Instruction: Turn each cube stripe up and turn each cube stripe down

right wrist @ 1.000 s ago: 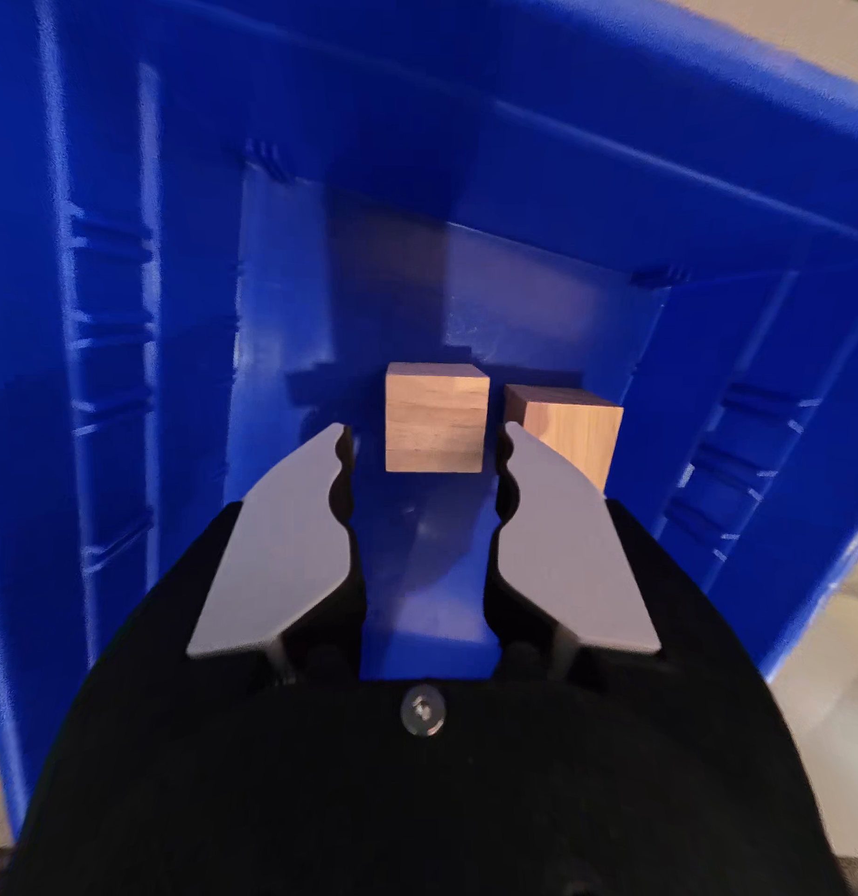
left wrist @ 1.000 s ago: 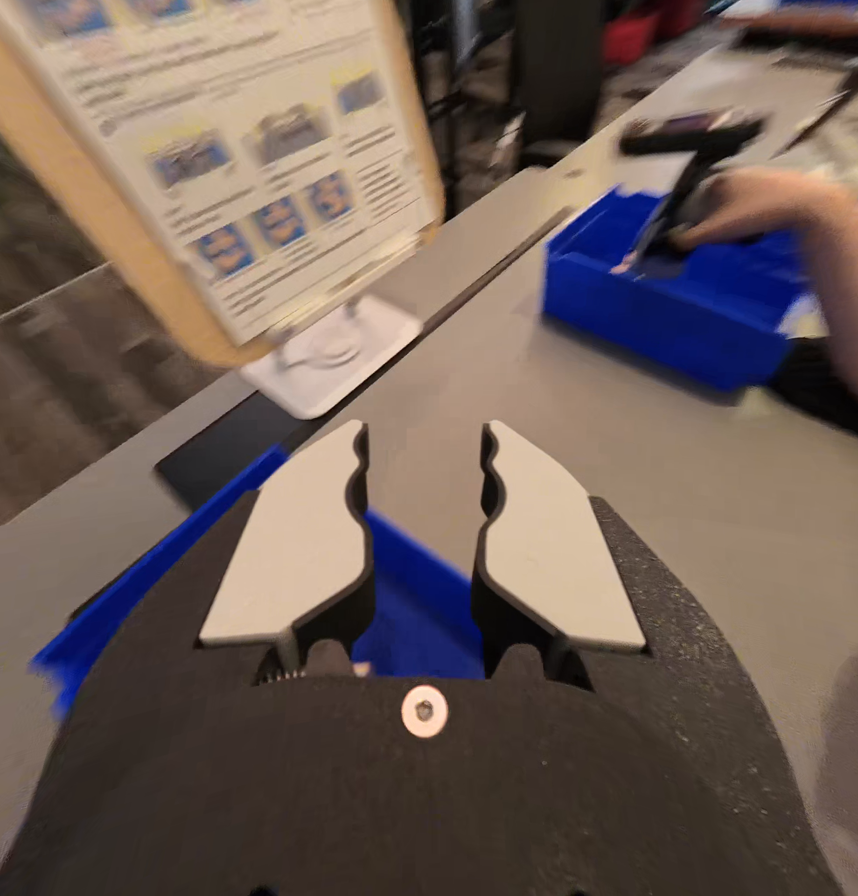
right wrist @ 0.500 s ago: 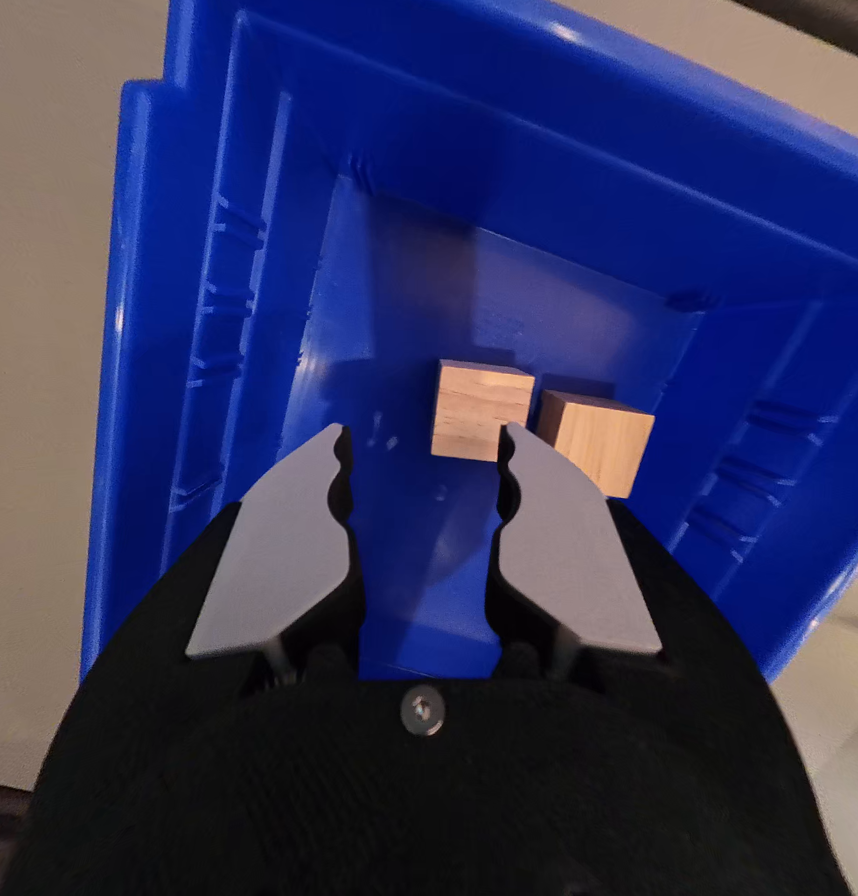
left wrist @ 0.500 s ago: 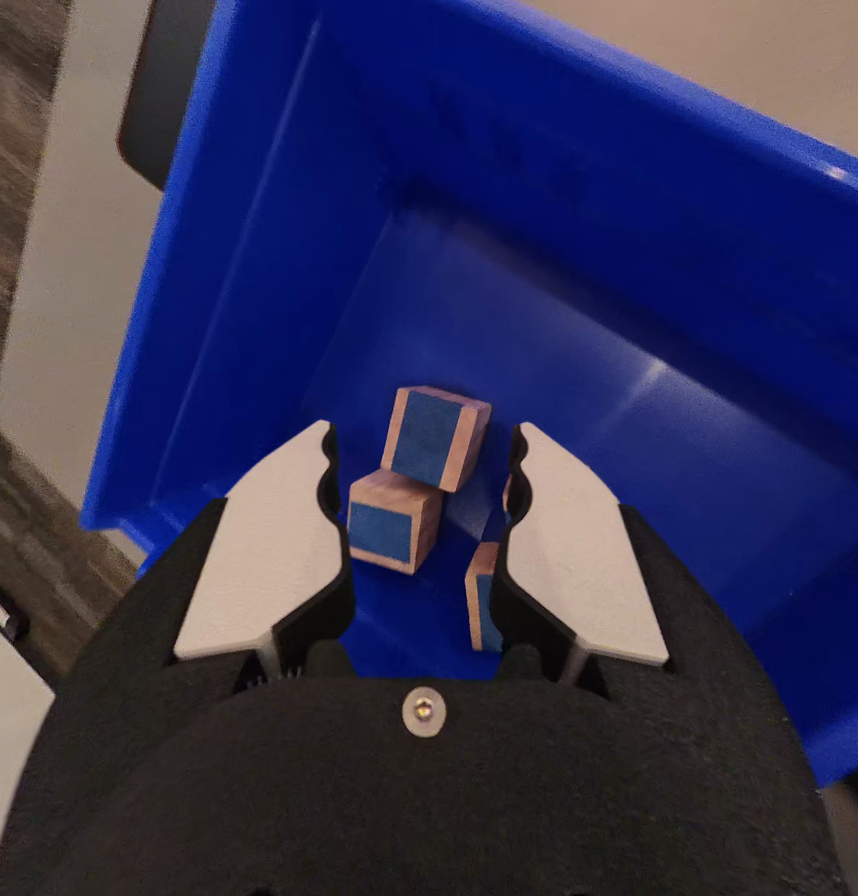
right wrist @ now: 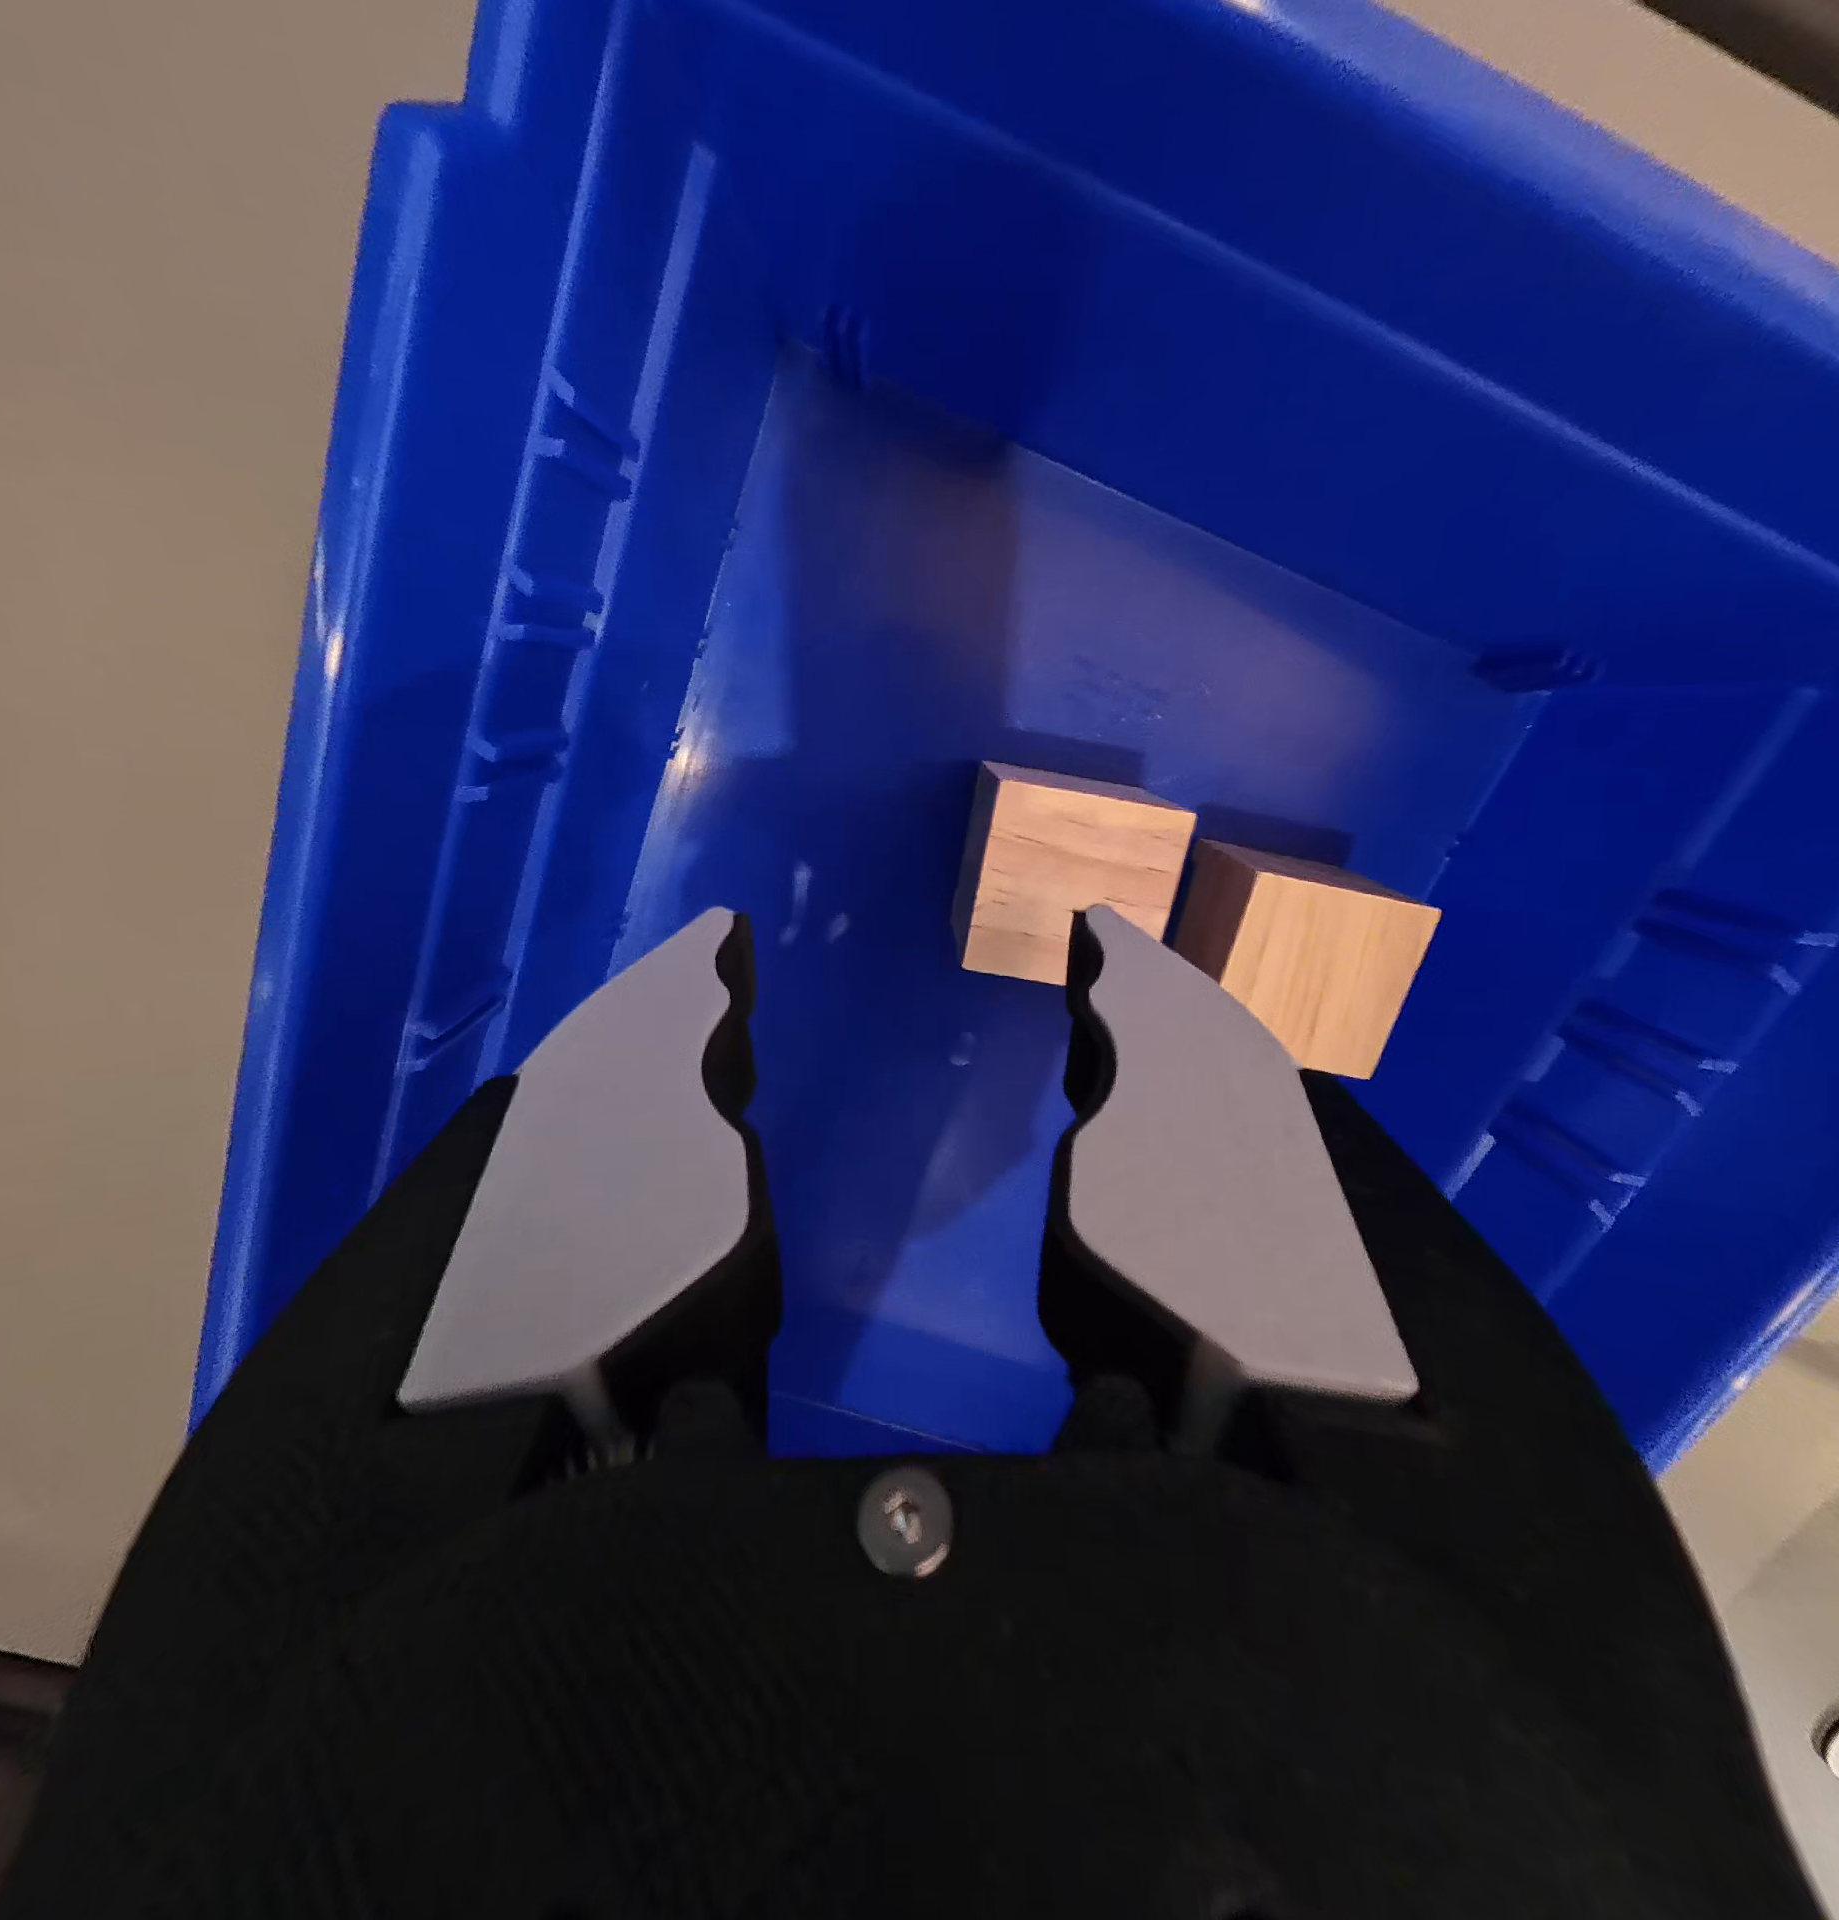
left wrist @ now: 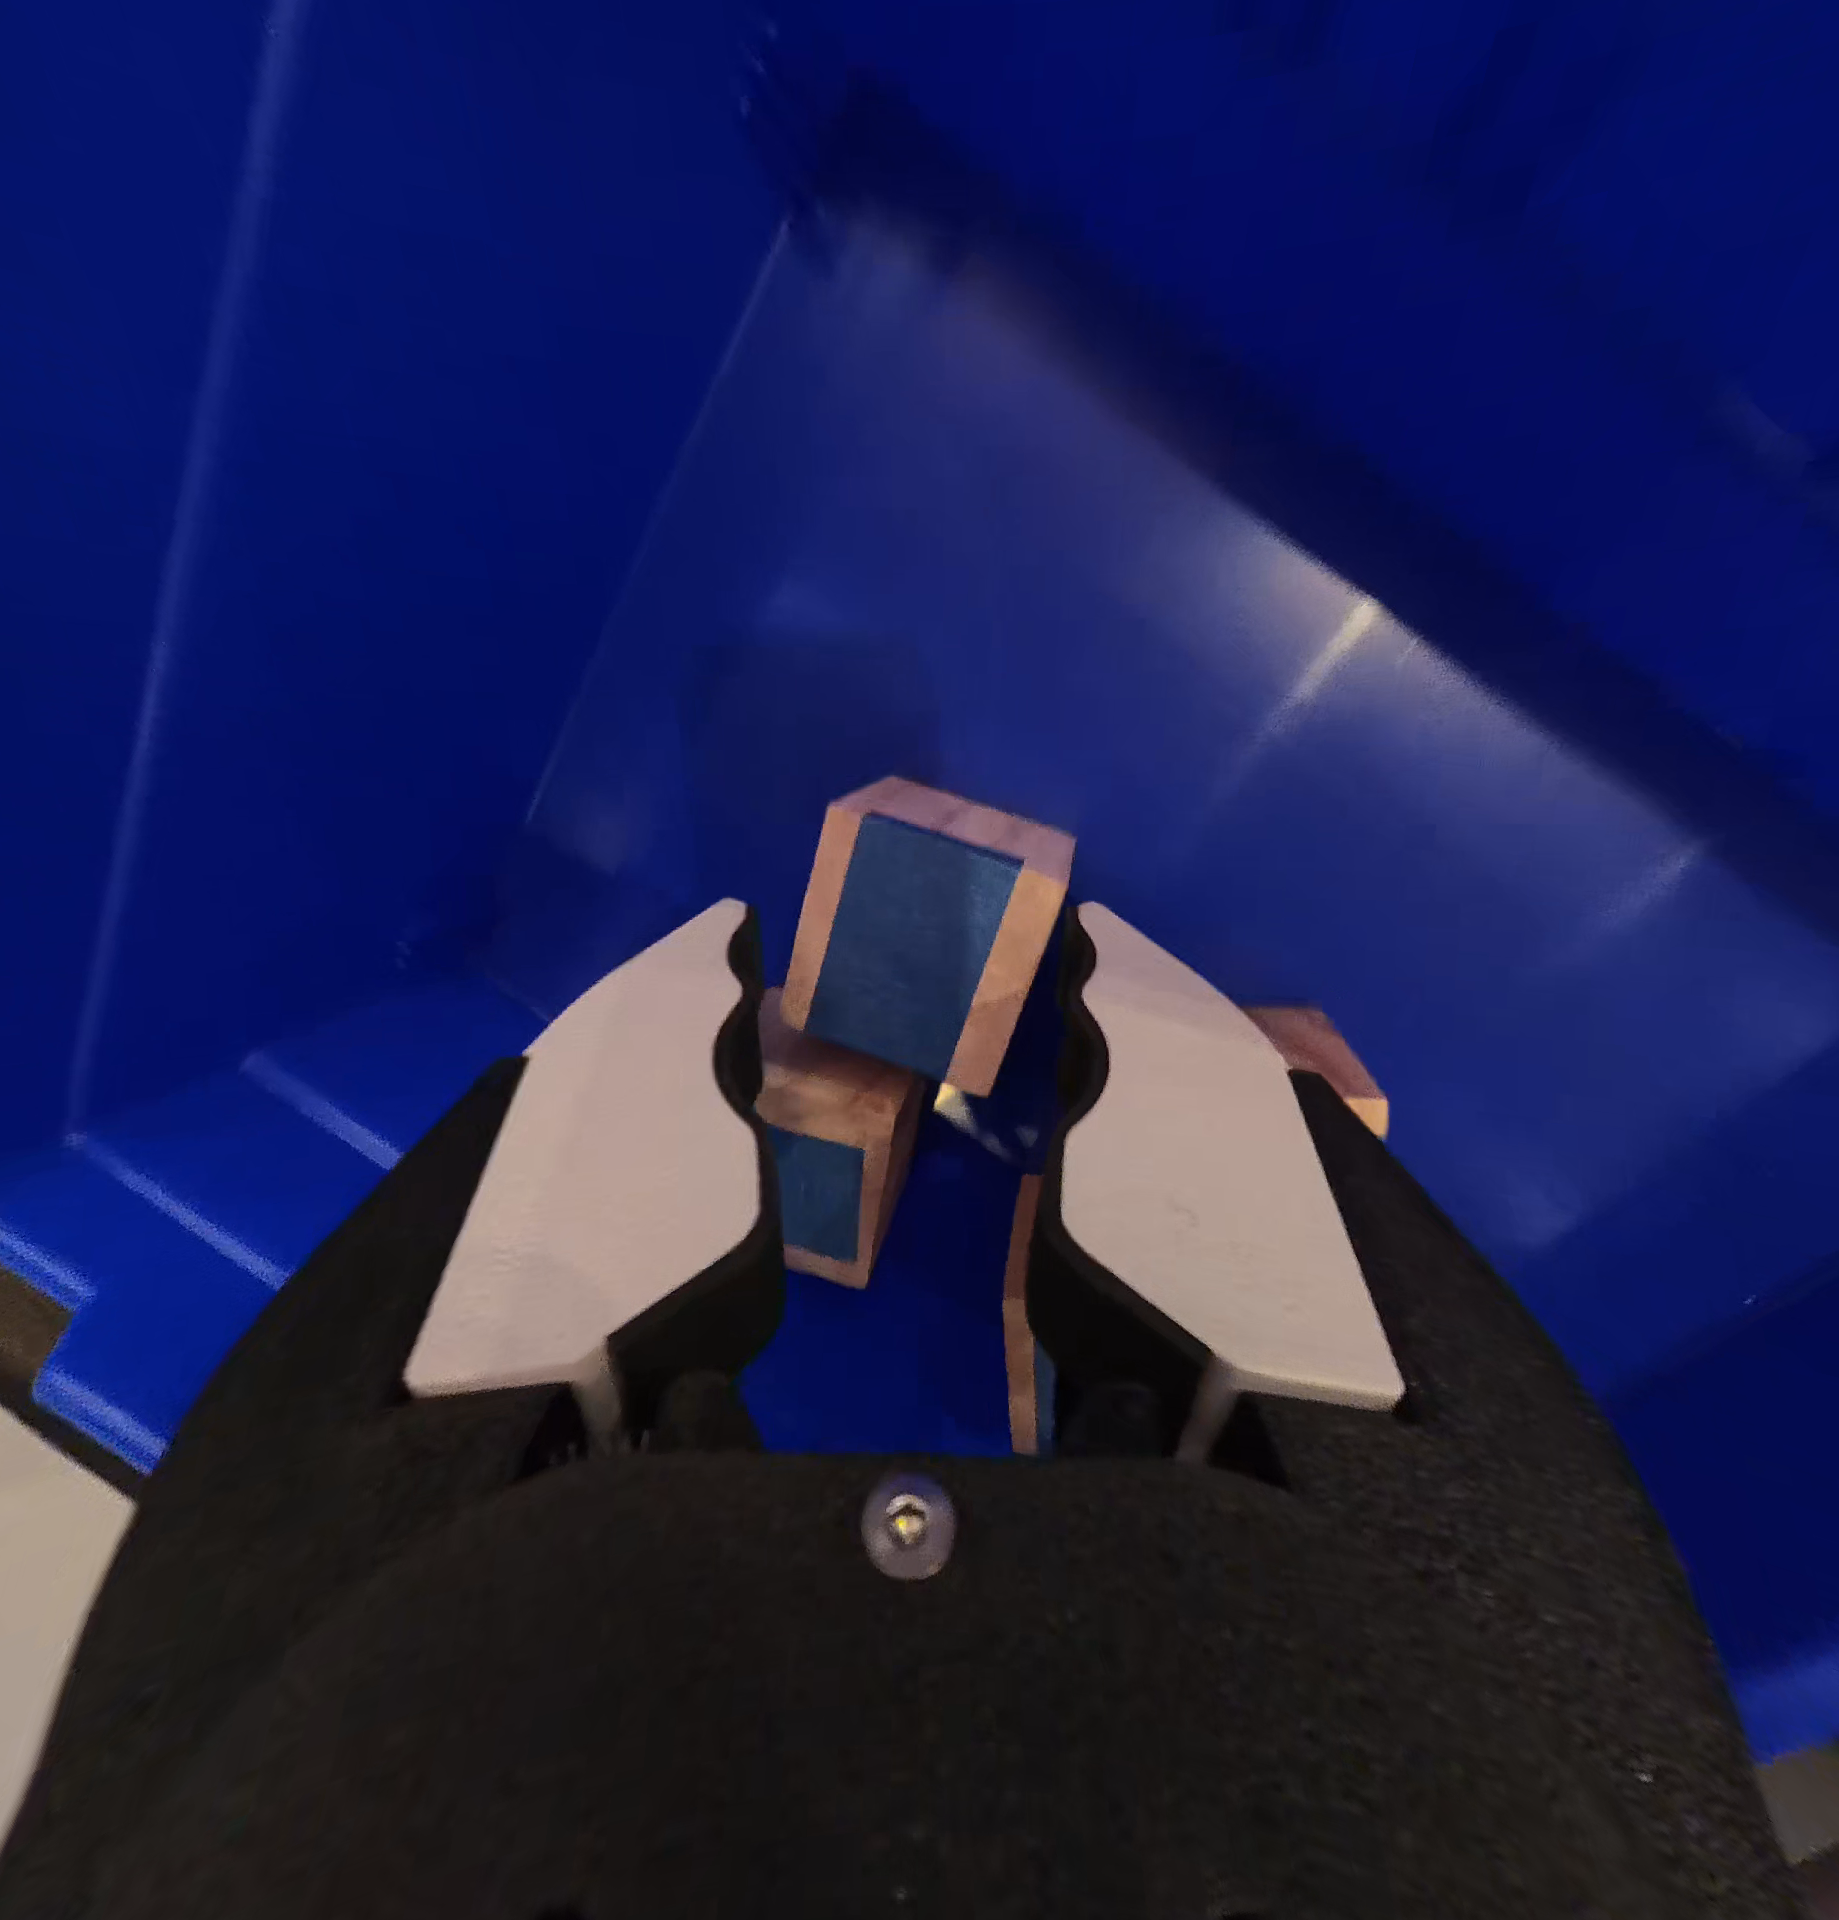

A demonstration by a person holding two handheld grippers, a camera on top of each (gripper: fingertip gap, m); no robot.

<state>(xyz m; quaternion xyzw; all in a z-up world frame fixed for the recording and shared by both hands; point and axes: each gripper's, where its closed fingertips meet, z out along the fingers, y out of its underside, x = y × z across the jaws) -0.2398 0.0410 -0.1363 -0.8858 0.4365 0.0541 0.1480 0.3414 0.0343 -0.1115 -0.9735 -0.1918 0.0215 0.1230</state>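
Cubes lie in two blue bins, one under each claw. In the left wrist view, the left claw (left wrist: pixel 910 935) points steeply down into a bin (left wrist: pixel 375 520), its body filling the lower half of the view. Its fingers (left wrist: pixel 624 1122) are spread, and a tilted cube (left wrist: pixel 920 935) with a blue stripe facing the camera stands between the tips. A narrow gap shows on each side of it, so the pads do not press on it. That cube leans on a second striped cube (left wrist: pixel 832 1174) just inside the left finger. A third cube (left wrist: pixel 1024 1320) shows only as a thin edge against the right finger. A fourth, plain-sided one (left wrist: pixel 1320 1060) peeps out behind that finger. A strip of pale desk (left wrist: pixel 21 1507) shows at the lower left, outside the bin wall.

In the right wrist view, the right claw (right wrist: pixel 910 935) hangs above the other bin (right wrist: pixel 479 623), looking down at its floor from higher up. Its fingers (right wrist: pixel 603 1143) are spread with only bare floor between them. Two cubes sit side by side, touching or nearly so, to the right of the gap. The left cube (right wrist: pixel 1060 862) is partly covered by the right fingertip. The right cube (right wrist: pixel 1320 977) is turned a little, beyond that finger. Both show plain wood on top. Pale desk (right wrist: pixel 115 520) lies to the left of this bin.
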